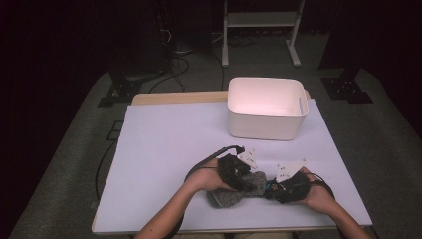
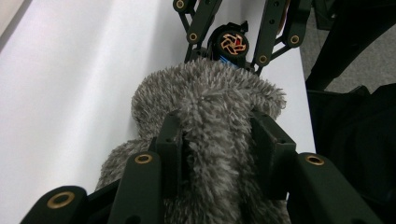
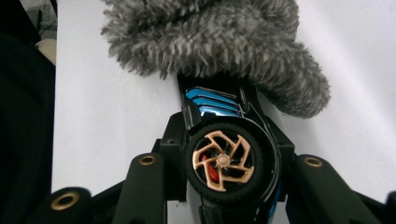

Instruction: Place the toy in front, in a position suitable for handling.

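A fuzzy grey cover (image 1: 238,193) lies near the table's front edge, between two hands. My left gripper (image 2: 217,135) is shut on it, both pads sunk into the fur (image 2: 210,98). A black toy car (image 3: 212,100) with blue stripes and a gold-spoked wheel pokes out of the cover's end (image 3: 210,32), its front hidden inside. My right gripper (image 3: 229,163) is shut on the car's sides, around the wheel. In the high view the left gripper (image 1: 244,180) and the right gripper (image 1: 277,189) face each other across the cover. The left gripper view shows the car's wheel (image 2: 232,44) beyond the fur.
A white plastic bin (image 1: 266,122) stands empty at the back right of the white table sheet (image 1: 169,149). Cables trail from both grippers. A white rack's legs (image 1: 261,30) stand on the floor beyond the table.
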Available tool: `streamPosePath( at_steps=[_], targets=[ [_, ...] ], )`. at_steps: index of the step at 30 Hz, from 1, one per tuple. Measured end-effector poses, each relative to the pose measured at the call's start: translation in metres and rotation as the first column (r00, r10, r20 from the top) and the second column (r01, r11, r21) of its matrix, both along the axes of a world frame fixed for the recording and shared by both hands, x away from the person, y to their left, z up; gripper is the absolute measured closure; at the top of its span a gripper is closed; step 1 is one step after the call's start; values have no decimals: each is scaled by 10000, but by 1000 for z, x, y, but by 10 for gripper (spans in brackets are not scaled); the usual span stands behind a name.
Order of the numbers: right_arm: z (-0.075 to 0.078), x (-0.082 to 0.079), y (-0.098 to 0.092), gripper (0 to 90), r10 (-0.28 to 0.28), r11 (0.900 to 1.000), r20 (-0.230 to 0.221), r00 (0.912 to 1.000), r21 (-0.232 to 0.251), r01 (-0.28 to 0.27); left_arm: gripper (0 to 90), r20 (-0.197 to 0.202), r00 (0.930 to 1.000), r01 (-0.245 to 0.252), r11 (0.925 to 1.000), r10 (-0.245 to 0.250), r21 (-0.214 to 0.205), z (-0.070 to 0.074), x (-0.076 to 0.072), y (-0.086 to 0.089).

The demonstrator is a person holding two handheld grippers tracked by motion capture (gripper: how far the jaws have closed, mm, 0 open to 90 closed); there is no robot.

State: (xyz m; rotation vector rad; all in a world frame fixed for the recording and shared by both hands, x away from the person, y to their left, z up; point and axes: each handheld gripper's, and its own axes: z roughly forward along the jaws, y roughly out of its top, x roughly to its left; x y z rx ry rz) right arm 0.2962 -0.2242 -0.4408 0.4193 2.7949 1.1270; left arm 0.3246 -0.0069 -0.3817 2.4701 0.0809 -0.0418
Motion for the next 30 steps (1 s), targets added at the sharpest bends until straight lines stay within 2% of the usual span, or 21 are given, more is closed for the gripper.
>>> streamPosePath(
  at_steps=[5, 7, 11, 14, 17, 20, 24, 30],
  targets=[
    [2, 7, 13, 604, 60, 9999, 76, 10000, 81, -61, 643, 104, 9995, -309, 9995, 309, 40, 8, 3, 18],
    [3, 12, 19, 606, 238, 9992, -108, 9997, 314, -234, 654, 101, 9991, -404, 9990, 402, 178, 10, 4, 26],
    [0, 15, 43, 606, 548, 9985, 33, 9985, -47, -548, 708, 235, 9985, -501, 9981, 492, 361, 10, 2, 38],
    [2, 20, 51, 606, 594, 9982, 71, 9982, 63, -595, 748, 354, 9977, -588, 9974, 574, 404, 13, 2, 45],
    [4, 22, 59, 606, 753, 9970, -8, 9972, 194, -753, 765, 258, 9984, -514, 9973, 502, 521, 17, 2, 52],
    [4, 21, 67, 606, 975, 9952, 138, 9951, -47, -974, 772, 243, 9982, -571, 9966, 557, 593, 15, 2, 55],
    [1, 21, 65, 609, 930, 9956, -5, 9957, -106, -930, 773, 179, 9976, -670, 9966, 662, 480, 12, 2, 65],
    [-1, 21, 52, 630, 740, 9972, -227, 9970, 156, -737, 772, 255, 9934, -1124, 9928, 1114, 418, 15, 0, 87]
  ],
)
